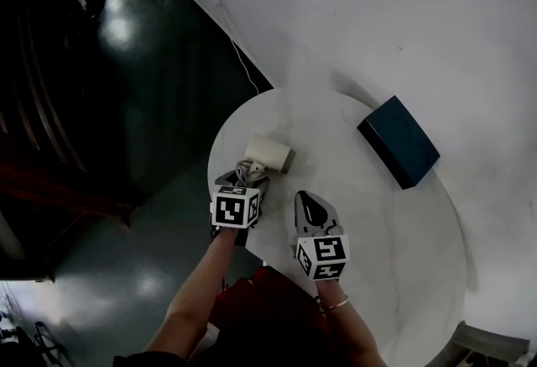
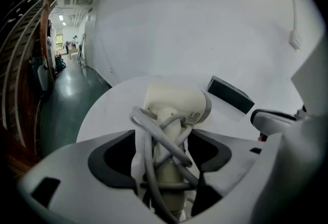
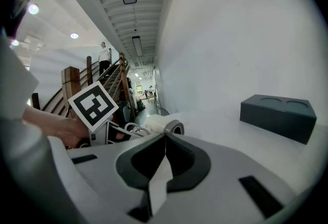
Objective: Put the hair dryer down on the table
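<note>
One dark box well apart on table | left claw wide around hair dryer | right claw closed

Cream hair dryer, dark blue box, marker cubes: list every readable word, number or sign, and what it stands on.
Nothing readable.
Cream plastic hair dryer: small round marks on its barrel, too small to read.
Dark blue rectangular box: no print visible.
Black-and-white marker cubes: square patterns, no letters.

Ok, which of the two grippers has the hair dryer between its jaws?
The left gripper: the hair dryer has its cord-wrapped handle between those open jaws. The right gripper is shut, empty.
</note>
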A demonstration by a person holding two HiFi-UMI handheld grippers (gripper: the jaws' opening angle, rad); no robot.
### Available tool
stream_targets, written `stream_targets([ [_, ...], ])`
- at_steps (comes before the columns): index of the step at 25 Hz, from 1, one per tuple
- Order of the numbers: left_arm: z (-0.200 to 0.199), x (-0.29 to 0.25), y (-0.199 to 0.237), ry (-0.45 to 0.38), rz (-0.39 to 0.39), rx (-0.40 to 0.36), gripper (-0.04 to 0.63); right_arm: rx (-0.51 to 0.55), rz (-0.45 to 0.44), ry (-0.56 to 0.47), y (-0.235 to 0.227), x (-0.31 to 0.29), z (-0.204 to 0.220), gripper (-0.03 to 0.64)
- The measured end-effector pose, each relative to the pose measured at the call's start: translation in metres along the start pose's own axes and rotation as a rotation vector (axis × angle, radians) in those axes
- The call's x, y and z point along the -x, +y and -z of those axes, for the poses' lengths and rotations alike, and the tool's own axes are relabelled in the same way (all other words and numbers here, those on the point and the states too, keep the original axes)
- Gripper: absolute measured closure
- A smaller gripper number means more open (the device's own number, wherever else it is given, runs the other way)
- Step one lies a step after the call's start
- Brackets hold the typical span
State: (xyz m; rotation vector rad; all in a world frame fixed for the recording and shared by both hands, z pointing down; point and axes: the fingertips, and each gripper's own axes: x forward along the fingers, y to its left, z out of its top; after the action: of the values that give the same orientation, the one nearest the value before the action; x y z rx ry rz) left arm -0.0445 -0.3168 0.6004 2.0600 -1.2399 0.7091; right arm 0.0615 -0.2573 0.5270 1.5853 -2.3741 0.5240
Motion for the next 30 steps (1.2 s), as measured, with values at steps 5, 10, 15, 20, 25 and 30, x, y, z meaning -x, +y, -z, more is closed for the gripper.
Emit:
stream_targets([
  [5, -0.002, 0.012, -0.006, -0.042, 0.010, -0.014, 0.296, 0.003, 0.006, -0.002, 0.005, 0.008, 0.001, 0.601],
  [10, 0.001, 0.024, -0.010, -0.082, 0.015, -0.007, 0.296, 0.010, 0.004, -0.005, 0.011, 0.013, 0.002, 0.601],
  [15, 0.004, 0.039, -0.012, -0.126, 0.020, 0.006, 0.296, 0.012, 0.003, -0.018, 0.019, 0.018, 0.002, 0.601],
  [20, 0.006, 0.054, -0.010, -0.164, 0.021, 0.014, 0.296, 0.006, 0.002, -0.036, 0.028, 0.023, -0.002, 0.601],
  [25, 0.012, 0.075, -0.007, -0.199, 0.028, 0.039, 0.298, 0.007, 0.005, -0.050, 0.040, 0.033, -0.003, 0.601],
  [30, 0.023, 0.097, 0.002, -0.229, 0.023, 0.061, 0.308, 0.012, 0.006, -0.061, 0.054, 0.044, 0.001, 0.601],
])
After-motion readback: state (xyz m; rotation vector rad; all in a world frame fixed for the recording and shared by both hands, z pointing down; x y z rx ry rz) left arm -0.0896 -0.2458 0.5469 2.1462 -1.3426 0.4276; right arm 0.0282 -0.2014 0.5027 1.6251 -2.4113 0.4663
